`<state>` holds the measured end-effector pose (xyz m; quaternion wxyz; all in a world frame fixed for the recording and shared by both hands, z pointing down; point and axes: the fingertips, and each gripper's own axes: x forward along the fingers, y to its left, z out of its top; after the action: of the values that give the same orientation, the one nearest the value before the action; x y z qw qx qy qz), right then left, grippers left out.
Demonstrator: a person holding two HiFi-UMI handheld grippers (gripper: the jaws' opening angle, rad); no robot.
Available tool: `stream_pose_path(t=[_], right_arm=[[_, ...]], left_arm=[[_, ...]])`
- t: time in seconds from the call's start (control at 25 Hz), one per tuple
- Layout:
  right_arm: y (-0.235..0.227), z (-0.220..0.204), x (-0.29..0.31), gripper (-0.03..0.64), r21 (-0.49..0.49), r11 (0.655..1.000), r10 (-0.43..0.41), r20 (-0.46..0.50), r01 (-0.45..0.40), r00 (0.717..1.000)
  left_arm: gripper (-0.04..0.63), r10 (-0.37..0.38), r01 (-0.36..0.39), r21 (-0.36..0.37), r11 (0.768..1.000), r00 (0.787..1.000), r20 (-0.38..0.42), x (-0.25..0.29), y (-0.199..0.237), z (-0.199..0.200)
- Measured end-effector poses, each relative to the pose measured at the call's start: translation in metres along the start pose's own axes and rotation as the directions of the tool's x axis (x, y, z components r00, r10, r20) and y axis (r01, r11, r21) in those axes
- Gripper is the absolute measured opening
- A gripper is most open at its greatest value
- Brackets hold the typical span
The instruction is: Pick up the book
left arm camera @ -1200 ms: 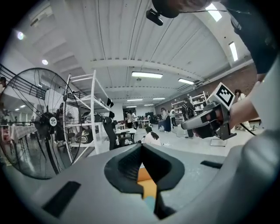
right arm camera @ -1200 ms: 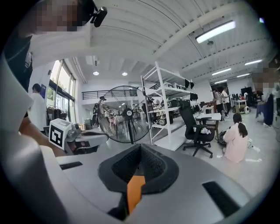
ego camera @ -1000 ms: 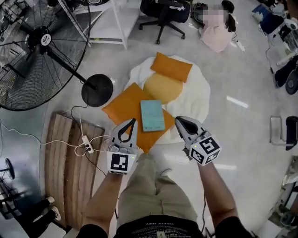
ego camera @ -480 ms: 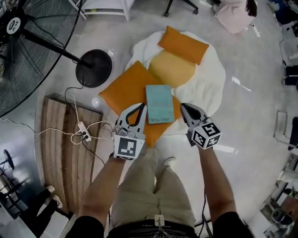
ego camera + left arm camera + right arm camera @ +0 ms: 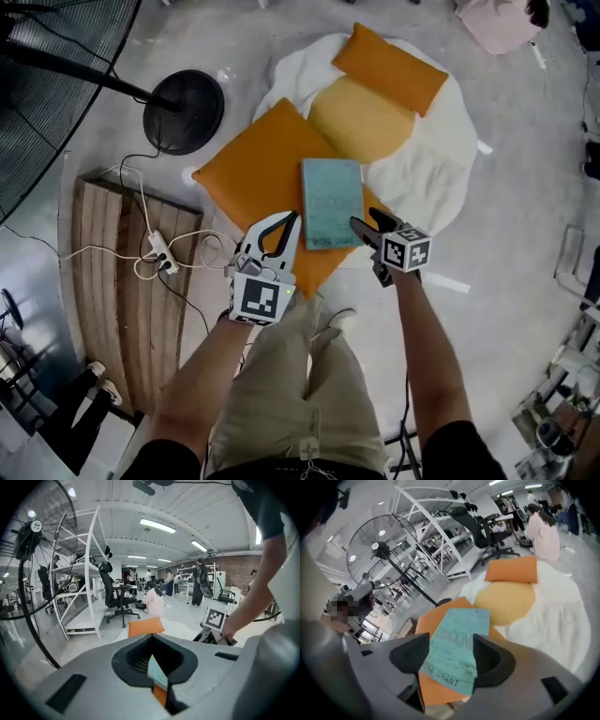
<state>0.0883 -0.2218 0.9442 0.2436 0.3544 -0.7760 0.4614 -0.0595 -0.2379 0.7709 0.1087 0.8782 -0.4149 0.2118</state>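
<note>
Head view: thin teal book (image 5: pixel 332 202) lies flat on orange cushion (image 5: pixel 253 173), at 1 o'clock from the pinched-together, empty left gripper (image 5: pixel 292 218). Right gripper (image 5: pixel 367 223) jaws are opening, book framed between, untouched. Cover reads "GRANT".

My head camera looks steeply down at the floor (image 5: pixel 511 234), over my left tongs (image 5: pixel 293 217), right tongs (image 5: pixel 367 223), book (image 5: pixel 332 199) and orange cushion (image 5: pixel 251 171). The right tongs' camera peers close along their opening, empty jaws at that same book; the left's faces nearly level toward a far office chair (image 5: pixel 117 598).
</note>
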Motion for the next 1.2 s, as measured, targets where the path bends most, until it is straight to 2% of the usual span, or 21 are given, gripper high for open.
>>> stream_pose_path(t=[0.08,0.2,0.52,0.64,0.8,0.96,1.2], right_arm=[[-0.019,-0.027,0.022,0.339,0.049,0.999,-0.019,-0.069,0.022,0.997],[-0.040,-0.050,0.047,0.399,0.099,0.994,-0.035,-0.131,0.048,0.991],[-0.037,-0.097,0.083,0.439,0.190,0.981,0.028,-0.264,0.024,0.964],[-0.025,-0.098,0.082,0.437,0.165,0.986,0.018,-0.309,0.035,0.951],[-0.009,-0.087,0.076,0.380,0.121,0.992,-0.004,-0.309,0.044,0.951],[0.011,-0.079,0.067,0.253,0.236,0.971,0.086,-0.212,-0.034,0.974],[0.022,-0.071,0.050,0.196,0.336,0.935,0.132,-0.045,-0.110,0.990]], left_arm=[[0.002,-0.017,0.017,-0.011,1.000,1.000,-0.016,0.004,-0.001,-0.015],[0.002,-0.039,0.038,-0.015,0.999,0.998,-0.048,0.006,0.000,-0.030],[0.002,-0.078,0.076,-0.023,0.997,0.992,-0.096,0.017,-0.001,-0.052],[0.002,-0.088,0.085,-0.028,0.996,0.991,-0.099,0.020,-0.003,-0.053],[0.002,-0.094,0.090,-0.035,0.995,0.989,-0.111,0.020,-0.004,-0.058],[0.002,-0.093,0.090,-0.030,0.996,0.987,-0.129,0.016,-0.004,-0.064],[0.002,-0.071,0.064,-0.048,0.997,0.983,-0.167,0.007,0.003,-0.083]])
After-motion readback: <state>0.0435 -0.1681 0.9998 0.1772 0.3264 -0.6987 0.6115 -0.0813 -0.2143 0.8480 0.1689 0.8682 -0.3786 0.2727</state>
